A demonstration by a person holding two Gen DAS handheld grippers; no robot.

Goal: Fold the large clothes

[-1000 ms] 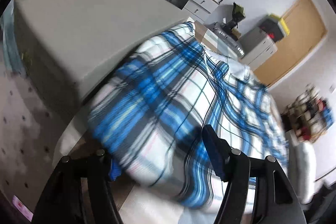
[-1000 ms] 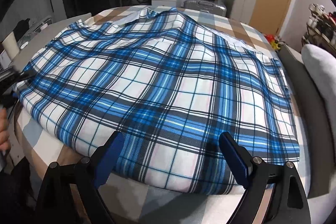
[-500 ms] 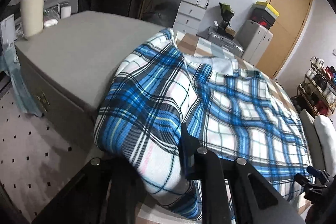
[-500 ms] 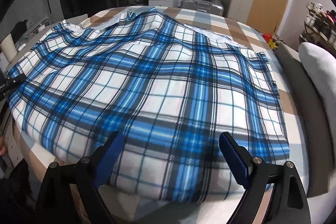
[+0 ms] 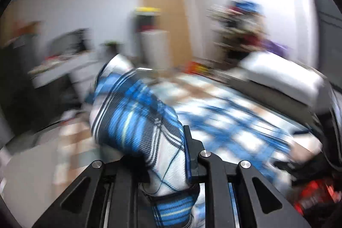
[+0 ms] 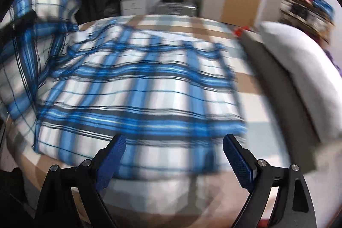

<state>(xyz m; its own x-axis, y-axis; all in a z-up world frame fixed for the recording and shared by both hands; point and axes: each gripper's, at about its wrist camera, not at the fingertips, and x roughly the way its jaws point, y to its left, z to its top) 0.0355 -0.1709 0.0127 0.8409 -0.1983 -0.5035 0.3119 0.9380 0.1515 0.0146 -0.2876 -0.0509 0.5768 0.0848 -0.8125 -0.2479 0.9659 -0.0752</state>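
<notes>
On the bed [image 6: 252, 87] lies the blue plaid garment [image 6: 141, 87], spread across the middle toward the near edge. We see the left gripper [image 5: 168, 166] clamped on a bunched fold of it, lifted off the bed's left edge. Our right gripper [image 6: 173, 155] hovers at the near edge, its jaws wide apart with nothing pinched. A pillow [image 6: 299, 69] leans along the right edge.

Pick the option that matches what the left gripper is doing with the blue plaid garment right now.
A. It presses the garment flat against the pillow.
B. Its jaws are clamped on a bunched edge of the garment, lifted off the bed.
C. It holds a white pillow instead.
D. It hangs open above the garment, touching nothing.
B: the left gripper is clamped on a bunched fold of the plaid garment, which rises clear of the bed.
</notes>
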